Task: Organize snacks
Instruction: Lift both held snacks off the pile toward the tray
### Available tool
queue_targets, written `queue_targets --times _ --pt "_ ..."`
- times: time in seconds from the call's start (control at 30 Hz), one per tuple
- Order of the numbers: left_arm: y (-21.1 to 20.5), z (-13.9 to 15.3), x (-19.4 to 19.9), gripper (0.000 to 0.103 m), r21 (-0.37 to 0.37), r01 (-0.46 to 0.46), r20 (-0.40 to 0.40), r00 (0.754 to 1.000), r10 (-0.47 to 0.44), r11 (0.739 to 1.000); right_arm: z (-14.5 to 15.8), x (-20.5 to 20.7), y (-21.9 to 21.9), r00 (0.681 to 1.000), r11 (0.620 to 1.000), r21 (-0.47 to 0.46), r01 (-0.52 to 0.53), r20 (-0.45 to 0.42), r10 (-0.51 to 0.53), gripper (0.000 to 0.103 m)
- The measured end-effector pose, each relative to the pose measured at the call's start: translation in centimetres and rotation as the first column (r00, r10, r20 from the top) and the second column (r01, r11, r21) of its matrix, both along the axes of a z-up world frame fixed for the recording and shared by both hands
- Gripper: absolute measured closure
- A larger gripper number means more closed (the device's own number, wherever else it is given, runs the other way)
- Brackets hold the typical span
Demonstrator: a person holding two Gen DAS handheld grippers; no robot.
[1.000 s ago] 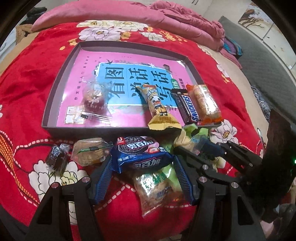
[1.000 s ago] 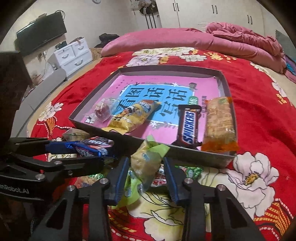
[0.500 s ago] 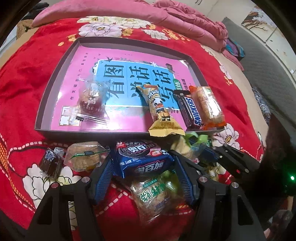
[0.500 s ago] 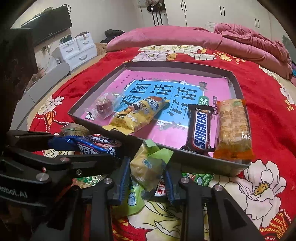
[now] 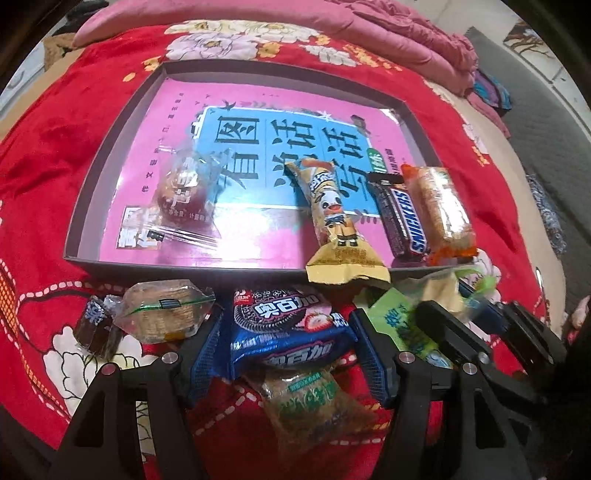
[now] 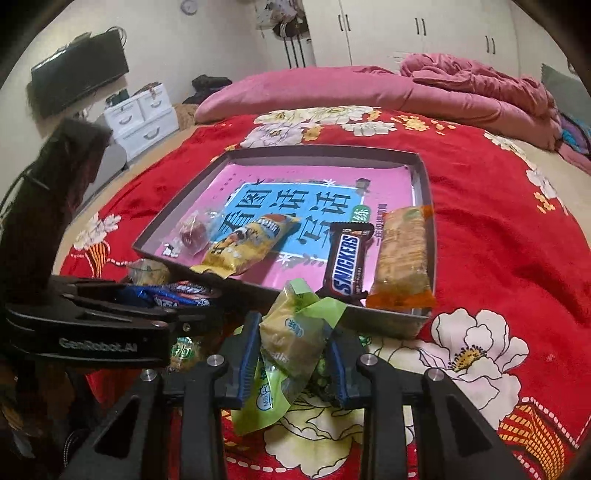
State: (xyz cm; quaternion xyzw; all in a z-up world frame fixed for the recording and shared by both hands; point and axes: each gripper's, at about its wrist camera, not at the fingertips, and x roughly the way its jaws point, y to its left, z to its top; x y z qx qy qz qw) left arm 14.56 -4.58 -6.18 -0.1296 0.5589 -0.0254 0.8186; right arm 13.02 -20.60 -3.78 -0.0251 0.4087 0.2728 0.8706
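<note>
Left wrist view alone shows brown candy (image 5: 96, 328) lower left, right wrist view alone drawers (image 6: 142, 120) upper left, left gripper (image 5: 286, 345) clamps blue cookie pack (image 5: 288, 332) lying crosswise low centre, right gripper (image 6: 291, 363) pinches green packet (image 6: 291, 339) pointing up-frame before tray (image 6: 430, 236).

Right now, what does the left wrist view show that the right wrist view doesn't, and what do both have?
Only the left wrist view: a small dark wrapped sweet on the red blanket, and a clear-wrapped crispy bar under the blue cookie pack between the left gripper fingers.

Only the right wrist view: the right gripper shut on the green-and-yellow snack, plus a white drawer chest and wardrobe doors.

Both: the tray holding the Snickers bar.
</note>
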Motion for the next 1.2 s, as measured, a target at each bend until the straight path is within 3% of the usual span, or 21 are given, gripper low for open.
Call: queue_targets --times 0.2,0.47,0.83,1.2 --pt "-0.2 -1.1 0.7 0.035 0.015 -0.034 -0.038 0.999 0.034 0.999 0.2 0.1 -0.2 1.0 1.0 0.01 0.01 -0.001 -0.01 0.069" --pt "0.2 -1.1 0.7 0.042 -0.011 -0.038 -0.023 0.999 0.038 0.999 0.4 0.5 -0.9 0.999 0.999 0.038 0.038 -0.003 -0.038 0.069" --pt "1.2 0.2 -1.2 0.042 -0.072 -0.027 -0.007 1.0 0.026 0.997 0.7 0.8 -1.9 0.998 0.994 0.093 0.066 -0.016 -0.064 0.069" --pt "1.6 2.7 -2.3 0.042 -0.101 -0.007 0.059 0.998 0.013 0.995 1.0 0.7 -2.0 0.997 0.991 0.108 0.073 -0.003 -0.074 0.069"
